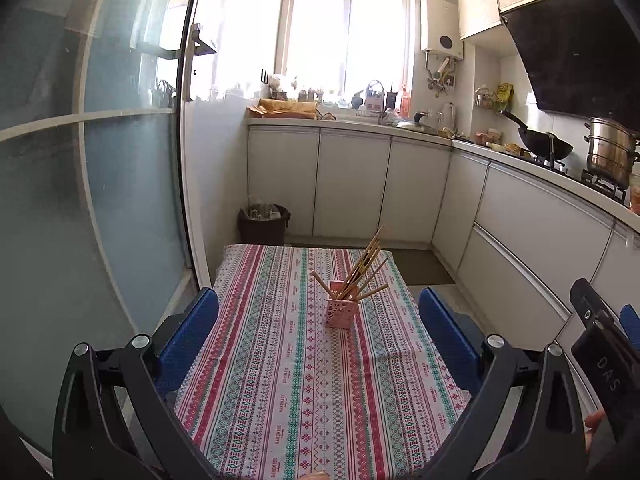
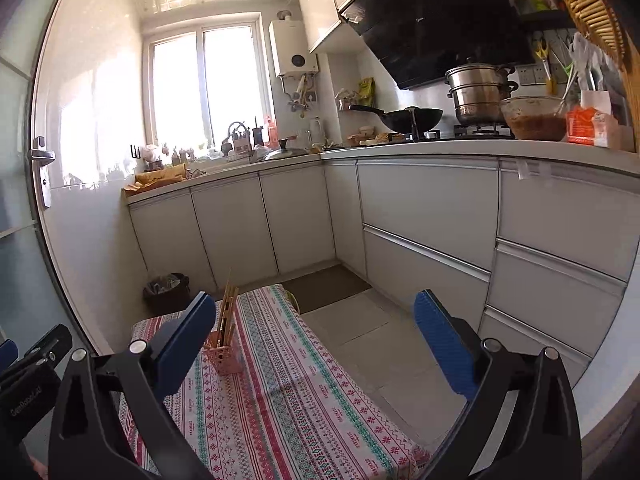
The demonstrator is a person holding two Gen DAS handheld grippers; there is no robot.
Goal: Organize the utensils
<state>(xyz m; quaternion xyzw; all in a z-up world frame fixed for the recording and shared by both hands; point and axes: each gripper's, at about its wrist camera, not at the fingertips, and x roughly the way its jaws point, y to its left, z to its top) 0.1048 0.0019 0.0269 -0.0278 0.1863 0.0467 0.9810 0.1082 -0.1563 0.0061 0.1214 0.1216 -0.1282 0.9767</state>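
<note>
- A pink holder point(image 1: 339, 312) stands upright on the striped tablecloth point(image 1: 280, 380) of the table, closer to the far edge than to the near one, and a little toward the right edge as the left wrist view shows it.
- The wooden chopsticks point(image 1: 362, 270) stand inside this holder and lean apart like a fan, most of them tilted to the right and away.
- The left gripper point(image 1: 318, 320) hangs above the near part of the table with its jaws spread fully wide; nothing is between the blue pads point(image 1: 192, 332).
- In the left wrist view the holder appears in the gap between the two pads, but it is farther along the cloth, well apart from them, and no pad touches it.
- The right gripper point(image 2: 316, 332) is also opened to its full width and holds nothing.
- In the right wrist view the holder point(image 2: 224, 354) sits just beside the left pad point(image 2: 186, 340), partly hidden behind it, not in the middle of the gap; the right pad is over the floor tiles point(image 2: 360, 344) past the right edge of the table.
- Behind the table are white cabinets point(image 1: 352, 184), a dark bin point(image 1: 264, 224) on the floor, and a wok point(image 1: 544, 144) with a steel pot point(image 1: 608, 152) on the stove.
</note>
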